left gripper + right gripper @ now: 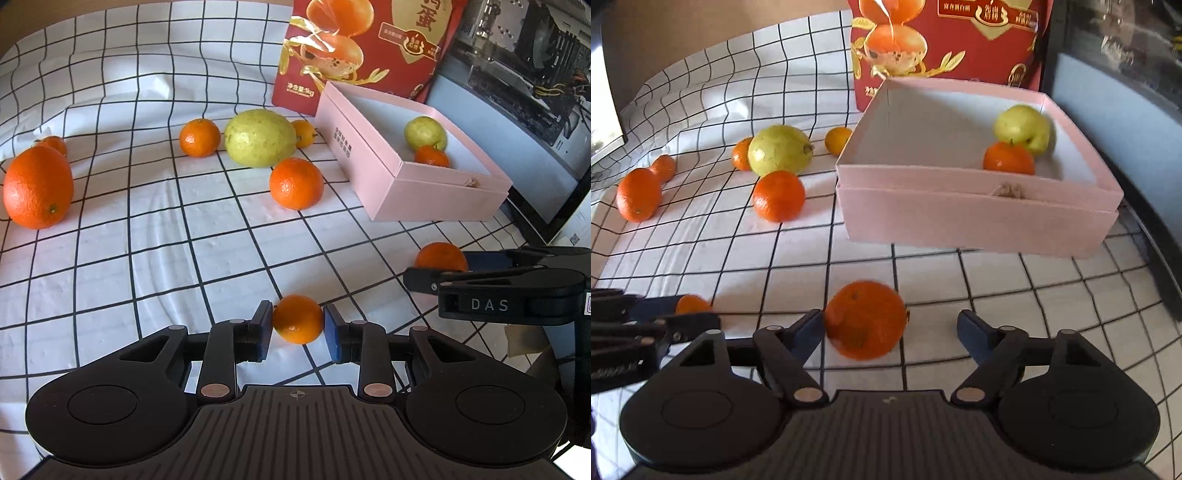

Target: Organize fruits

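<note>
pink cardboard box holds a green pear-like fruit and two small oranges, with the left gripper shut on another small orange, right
Not quite: the pink cardboard box holds the green pear-like fruit and only one small orange, as the right wrist view shows. The left gripper is indeed shut on another small orange.

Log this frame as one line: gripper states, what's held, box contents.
left gripper: shut on small orange | right gripper: open around orange | pink box: green fruit, tangerine

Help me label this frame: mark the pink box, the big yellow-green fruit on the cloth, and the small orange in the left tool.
pink box (979, 214), right wrist view, front wall.
big yellow-green fruit (260, 138), left wrist view, middle of skin.
small orange (298, 318), left wrist view, centre, between pads.
</note>
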Available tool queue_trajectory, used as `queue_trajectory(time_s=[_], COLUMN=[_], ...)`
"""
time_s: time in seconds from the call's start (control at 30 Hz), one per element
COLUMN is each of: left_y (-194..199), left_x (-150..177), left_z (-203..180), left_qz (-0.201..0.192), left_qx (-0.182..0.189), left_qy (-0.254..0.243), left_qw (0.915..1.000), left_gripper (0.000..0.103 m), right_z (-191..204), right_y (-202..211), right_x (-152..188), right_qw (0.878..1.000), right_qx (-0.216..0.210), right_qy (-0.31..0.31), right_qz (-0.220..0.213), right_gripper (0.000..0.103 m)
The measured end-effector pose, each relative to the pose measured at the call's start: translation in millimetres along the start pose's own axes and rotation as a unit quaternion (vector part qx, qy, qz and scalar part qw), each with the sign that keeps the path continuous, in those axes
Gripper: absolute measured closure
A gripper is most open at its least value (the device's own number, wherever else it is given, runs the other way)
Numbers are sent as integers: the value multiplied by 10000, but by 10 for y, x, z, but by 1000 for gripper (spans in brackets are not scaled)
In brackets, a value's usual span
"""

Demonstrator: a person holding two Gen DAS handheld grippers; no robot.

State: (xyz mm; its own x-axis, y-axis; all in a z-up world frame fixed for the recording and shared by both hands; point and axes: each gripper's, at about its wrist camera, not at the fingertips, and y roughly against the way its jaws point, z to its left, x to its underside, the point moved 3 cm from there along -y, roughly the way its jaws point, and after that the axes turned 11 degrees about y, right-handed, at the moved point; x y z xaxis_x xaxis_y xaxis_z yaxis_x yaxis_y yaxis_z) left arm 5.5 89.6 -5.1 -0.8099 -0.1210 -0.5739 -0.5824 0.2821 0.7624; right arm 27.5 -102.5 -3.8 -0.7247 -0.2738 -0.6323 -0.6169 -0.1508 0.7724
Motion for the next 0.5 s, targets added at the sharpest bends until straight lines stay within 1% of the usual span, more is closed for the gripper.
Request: queue_trajectory(time_s=[0.03,0.1,0.17,0.2,0.3,0.5], left_y=[1,1,1,1,7,13], left_x=[0,2,4,6,11,1], left_z=[2,7,12,11,17,63], left_qz=[8,27,44,50,96,170], left_qx=[0,10,34,44,97,207], left_qy=[19,31,-6,-43,-32,207], left_qw=[10000,10000,10000,10000,9999,9994], left_gripper=[70,70,70,70,70,70], right_z=[7,30,64,79,89,-72], right_y=[-5,15,49,64,112,188], right_x=[-5,-5,-17,-26,-3,141], right_qw=[10000,9999,9997,9996,9995,10000], right_qx=[11,-71,-174,-174,15,47], right_qy=[33,91,159,204,300,45], right_qz=[-2,-46,-42,-44,-38,10], right_gripper=[31,47,58,58,58,58])
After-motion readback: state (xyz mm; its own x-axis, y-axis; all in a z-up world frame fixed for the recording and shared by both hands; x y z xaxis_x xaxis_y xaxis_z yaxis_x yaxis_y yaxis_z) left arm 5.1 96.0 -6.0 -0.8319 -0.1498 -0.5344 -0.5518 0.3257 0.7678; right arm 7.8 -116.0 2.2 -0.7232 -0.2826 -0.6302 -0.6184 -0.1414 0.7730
